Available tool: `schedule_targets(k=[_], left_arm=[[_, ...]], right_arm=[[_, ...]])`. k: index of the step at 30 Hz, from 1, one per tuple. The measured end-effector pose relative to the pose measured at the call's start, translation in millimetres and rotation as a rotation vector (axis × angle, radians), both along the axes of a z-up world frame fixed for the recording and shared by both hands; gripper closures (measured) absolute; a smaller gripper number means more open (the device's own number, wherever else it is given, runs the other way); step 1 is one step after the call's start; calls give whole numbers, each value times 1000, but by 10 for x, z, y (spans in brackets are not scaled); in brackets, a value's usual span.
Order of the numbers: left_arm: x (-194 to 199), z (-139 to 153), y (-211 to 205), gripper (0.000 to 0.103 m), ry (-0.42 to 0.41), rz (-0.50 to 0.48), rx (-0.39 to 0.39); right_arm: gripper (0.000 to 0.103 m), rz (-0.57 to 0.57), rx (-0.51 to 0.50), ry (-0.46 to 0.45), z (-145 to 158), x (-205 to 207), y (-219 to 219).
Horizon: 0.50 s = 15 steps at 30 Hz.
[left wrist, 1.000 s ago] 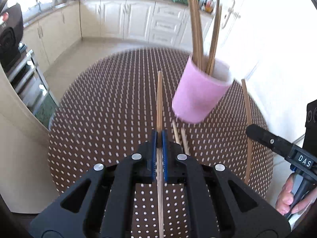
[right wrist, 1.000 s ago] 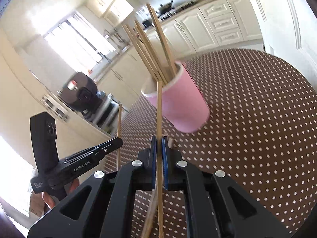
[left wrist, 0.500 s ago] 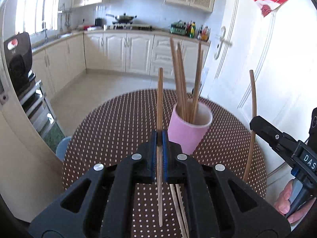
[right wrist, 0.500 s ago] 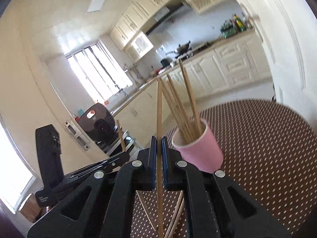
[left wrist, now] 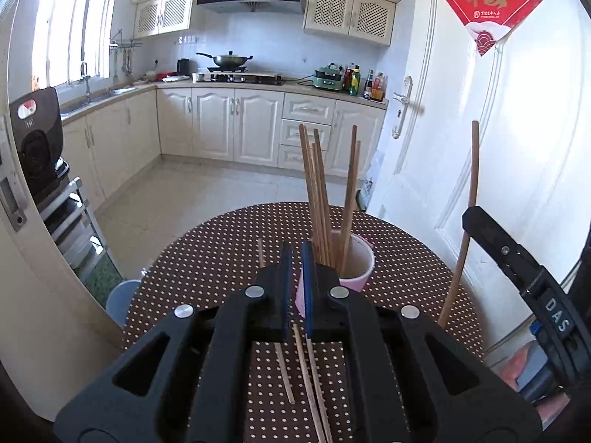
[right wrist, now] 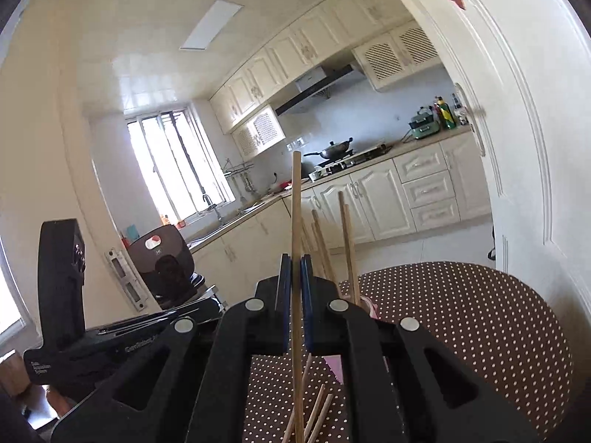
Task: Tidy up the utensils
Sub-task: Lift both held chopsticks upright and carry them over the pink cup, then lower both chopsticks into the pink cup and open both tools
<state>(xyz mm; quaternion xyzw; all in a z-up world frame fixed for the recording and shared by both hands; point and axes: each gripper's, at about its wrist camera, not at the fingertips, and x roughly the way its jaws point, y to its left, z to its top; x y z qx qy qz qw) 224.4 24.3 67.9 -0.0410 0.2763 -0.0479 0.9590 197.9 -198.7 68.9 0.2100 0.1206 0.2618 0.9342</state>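
A pink cup (left wrist: 356, 265) stands on the brown dotted table (left wrist: 221, 258) and holds several wooden chopsticks (left wrist: 321, 199). My left gripper (left wrist: 296, 254) sits just left of the cup, jaws slightly apart with nothing between them. Loose chopsticks (left wrist: 306, 361) lie on the table below it. My right gripper (right wrist: 295, 269) is shut on one chopstick (right wrist: 295, 203), held upright; it also shows at the right of the left wrist view (left wrist: 465, 221). The cup's chopsticks (right wrist: 347, 243) rise just behind the right gripper, and the cup itself is mostly hidden there.
A white door (left wrist: 480, 147) stands close to the table's right side. Kitchen cabinets (left wrist: 221, 129) line the far wall. A dark appliance (left wrist: 35, 140) sits on a rack at the left. A blue stool (left wrist: 122, 295) is by the table's left edge.
The left gripper no longer holds its chopstick and its jaws have parted slightly. Both grippers tilted upward and pulled back from the cup. The right gripper still holds its chopstick.
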Motion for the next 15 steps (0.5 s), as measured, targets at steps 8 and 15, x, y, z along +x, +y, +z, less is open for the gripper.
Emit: schedule_targets(k=[8,15], left_arm=[[388,-496,137,96,173,-22,26],[821,-1027,268,47,360,-9,-8]], right_arm=[[99,25,-32,51,-165,86,4],[99,25,-53,117,-286,246,17]])
